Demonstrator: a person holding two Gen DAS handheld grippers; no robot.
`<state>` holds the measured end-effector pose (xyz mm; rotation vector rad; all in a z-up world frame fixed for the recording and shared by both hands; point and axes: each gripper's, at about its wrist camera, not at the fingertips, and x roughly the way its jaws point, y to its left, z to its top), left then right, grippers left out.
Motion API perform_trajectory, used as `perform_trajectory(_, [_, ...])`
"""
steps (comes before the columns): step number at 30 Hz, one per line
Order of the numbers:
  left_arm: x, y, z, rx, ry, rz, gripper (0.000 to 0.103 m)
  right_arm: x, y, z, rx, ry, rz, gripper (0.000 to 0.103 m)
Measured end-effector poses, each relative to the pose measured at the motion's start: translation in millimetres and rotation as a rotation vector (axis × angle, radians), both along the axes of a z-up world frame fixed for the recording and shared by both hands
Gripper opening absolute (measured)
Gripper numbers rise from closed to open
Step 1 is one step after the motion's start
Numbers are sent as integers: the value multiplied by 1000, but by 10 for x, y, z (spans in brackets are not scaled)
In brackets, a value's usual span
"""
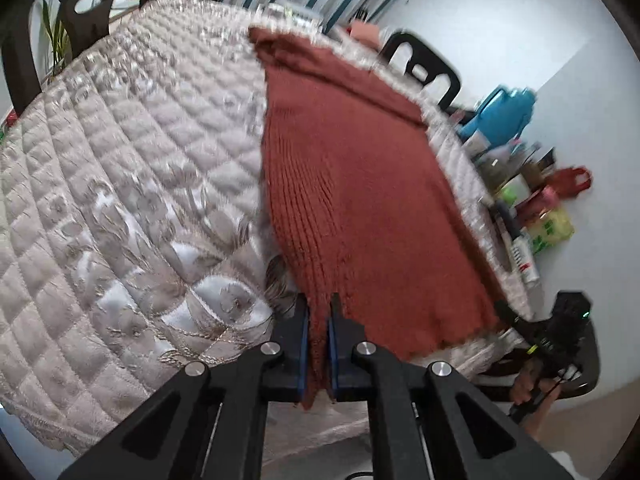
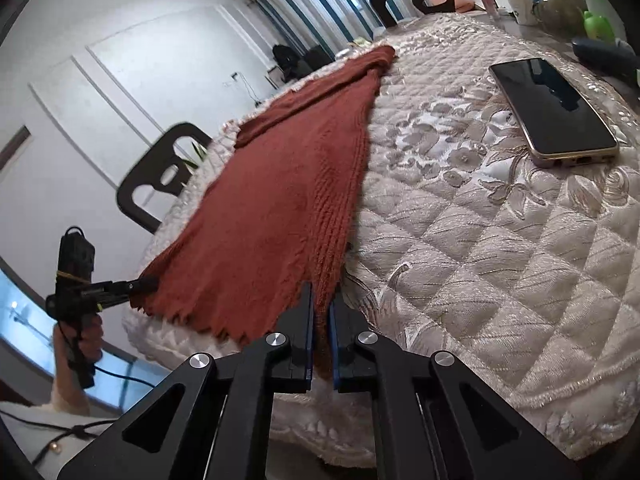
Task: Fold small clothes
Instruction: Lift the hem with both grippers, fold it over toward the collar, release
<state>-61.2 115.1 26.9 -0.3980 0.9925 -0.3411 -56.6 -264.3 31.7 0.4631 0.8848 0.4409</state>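
A rust-red knitted garment [image 1: 352, 184] lies stretched lengthwise on the quilted beige tablecloth [image 1: 132, 184]; it also shows in the right wrist view [image 2: 276, 196]. My left gripper [image 1: 319, 312] is shut on one corner of its scalloped near hem. My right gripper [image 2: 322, 308] is shut on the other corner of the same hem. The right gripper appears in the left wrist view [image 1: 504, 308] at the hem's right end, and the left gripper appears in the right wrist view [image 2: 140, 284] at the hem's left end. The far end of the garment is bunched.
A smartphone [image 2: 554, 106] lies face up on the tablecloth to the right of the garment. Dark chairs [image 2: 160, 176] stand around the table. Bottles, a cup and a blue container [image 1: 504, 116] crowd the table's far side. The table edge is just below both grippers.
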Motion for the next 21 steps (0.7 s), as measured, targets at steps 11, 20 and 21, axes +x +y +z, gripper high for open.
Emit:
perform_trajectory(11, [-234, 83, 228, -155, -74, -11, 9, -199, -98, 288, 180, -69, 5, 5])
perform_trajectory(20, [-428, 166, 464, -180, -125, -5, 9, -399, -229, 581, 269, -142, 6, 5])
perform_trajectory(21, [-422, 156, 539, -172, -153, -9, 9, -387, -231, 672, 260, -169, 6, 5])
